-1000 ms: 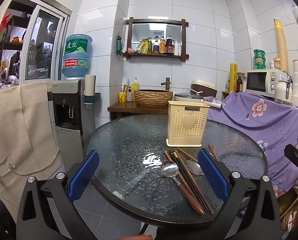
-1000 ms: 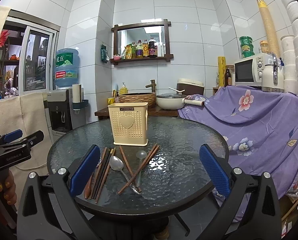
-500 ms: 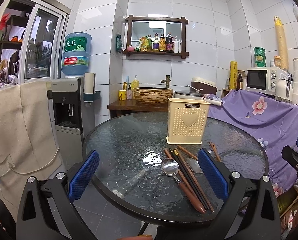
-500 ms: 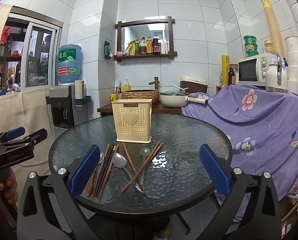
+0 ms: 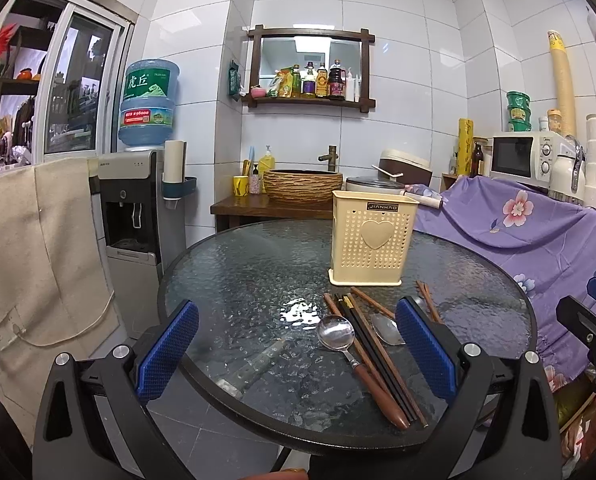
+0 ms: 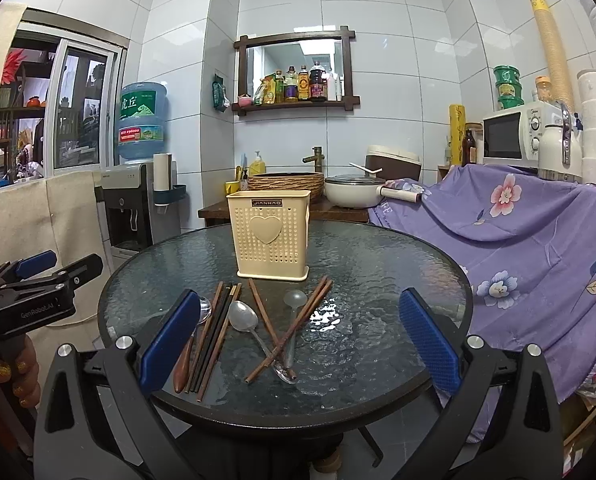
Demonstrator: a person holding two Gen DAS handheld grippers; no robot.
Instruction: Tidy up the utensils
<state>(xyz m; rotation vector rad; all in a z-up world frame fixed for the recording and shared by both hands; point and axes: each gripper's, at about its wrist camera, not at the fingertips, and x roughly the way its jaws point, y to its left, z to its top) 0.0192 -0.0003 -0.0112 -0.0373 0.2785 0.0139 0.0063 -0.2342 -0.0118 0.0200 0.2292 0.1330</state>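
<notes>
Both claws hang short of the round glass desk (image 6: 378, 264), nothing picked yet. The left claw (image 5: 296, 350) is spread wide and empty; the right claw (image 6: 298, 344) likewise, released, nothing between its pads.

The utensils lie loose in front of the cream holder (image 6: 272, 234), which stands upright toward the far side of the desk. A wooden-handled spoon (image 5: 352, 354) sits tight against a bundle of dark chopsticks (image 6: 214, 336); beside them a steel spoon (image 6: 254, 334) — and further right a brown chopstick pair (image 6: 294, 330) crossing a pale ladle-like spoon (image 6: 292, 320).

The risk, as I read it: that crossed heap. Pinch one stick there and its neighbours likely shift or skid on the slick glass, maybe off the near rim, where the handles already lie close. Thin, flat pieces also invite a miss or a double grab.

Around: a purple floral cloth (image 6: 538, 232) drapes furniture on the right, a water dispenser (image 5: 138, 220) stands left — neither blocks the reach. Only the tangle itself does.
</notes>
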